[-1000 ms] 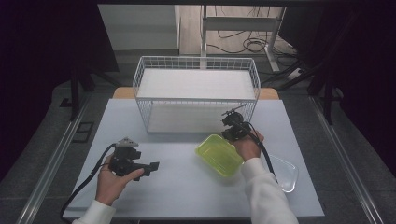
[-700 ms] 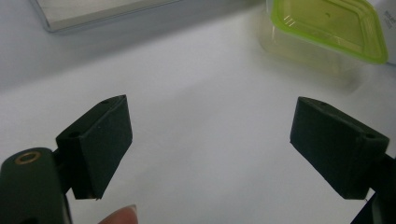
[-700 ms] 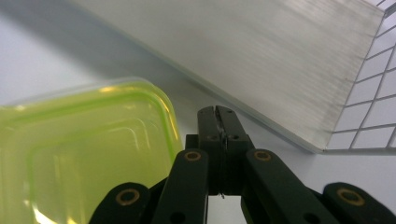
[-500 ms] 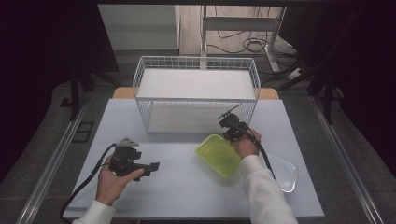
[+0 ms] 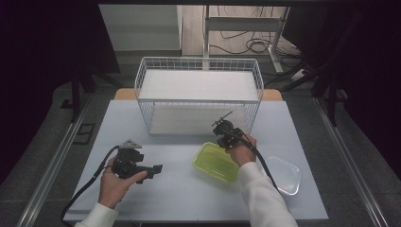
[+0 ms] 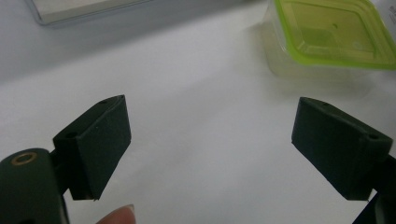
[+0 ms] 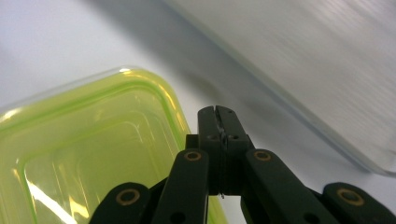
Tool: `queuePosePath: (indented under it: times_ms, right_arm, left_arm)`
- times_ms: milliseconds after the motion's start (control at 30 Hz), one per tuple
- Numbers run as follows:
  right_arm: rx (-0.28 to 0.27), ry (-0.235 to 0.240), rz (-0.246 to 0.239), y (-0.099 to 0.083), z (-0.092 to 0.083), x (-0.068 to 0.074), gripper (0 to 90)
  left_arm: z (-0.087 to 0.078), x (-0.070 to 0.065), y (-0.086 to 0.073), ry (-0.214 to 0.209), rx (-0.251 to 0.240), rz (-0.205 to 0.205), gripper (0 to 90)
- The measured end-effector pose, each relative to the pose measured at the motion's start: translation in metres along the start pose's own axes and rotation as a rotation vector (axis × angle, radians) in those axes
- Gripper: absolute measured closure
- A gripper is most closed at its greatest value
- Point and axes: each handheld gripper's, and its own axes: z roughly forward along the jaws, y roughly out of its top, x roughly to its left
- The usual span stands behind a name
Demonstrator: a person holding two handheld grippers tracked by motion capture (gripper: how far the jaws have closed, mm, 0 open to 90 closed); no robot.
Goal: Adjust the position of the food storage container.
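A clear container with a yellow-green lid [image 5: 215, 162] lies on the white table, right of centre. My right gripper [image 5: 227, 138] hovers at the container's far edge, pointing down. In the right gripper view its jaws [image 7: 218, 114] are pressed together beside the rounded corner of the green lid [image 7: 93, 154], and I see nothing between them. My left gripper [image 5: 156, 169] rests low on the table at the left, pointing right. Its jaws [image 6: 210, 140] stand wide apart over bare table, with the green-lidded container [image 6: 331, 32] farther off.
A white wire basket [image 5: 198, 94] with a white liner stands at the back of the table, close behind the right gripper. A clear plastic tray [image 5: 283, 175] lies right of the container. The white table [image 5: 179, 189] is bare between my hands.
My right gripper has moved a little left and down, closer to the container's far edge. The left gripper has stayed where it was.
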Motion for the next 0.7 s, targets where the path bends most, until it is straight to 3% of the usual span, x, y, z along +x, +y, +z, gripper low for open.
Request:
queuePosePath:
  times_ms: [233, 467, 567, 700]
  right_arm:
    - [-0.019, 0.081, -0.044, 0.004, 0.001, 0.024, 89.2]
    - [-0.019, 0.128, -0.09, 0.008, 0.003, 0.046, 89.2]
    - [-0.024, 0.13, -0.092, 0.007, 0.004, 0.047, 89.1]
    - [-0.073, 0.104, -0.06, 0.002, -0.016, 0.035, 89.1]
  left_arm:
    - [0.003, -0.001, -0.001, -0.006, 0.015, 0.008, 11.5]
    - [0.005, -0.001, -0.001, -0.004, 0.026, 0.019, 11.5]
    - [0.005, -0.002, -0.002, -0.003, 0.029, 0.02, 11.4]
    - [0.004, -0.001, -0.002, -0.003, 0.028, 0.017, 11.4]
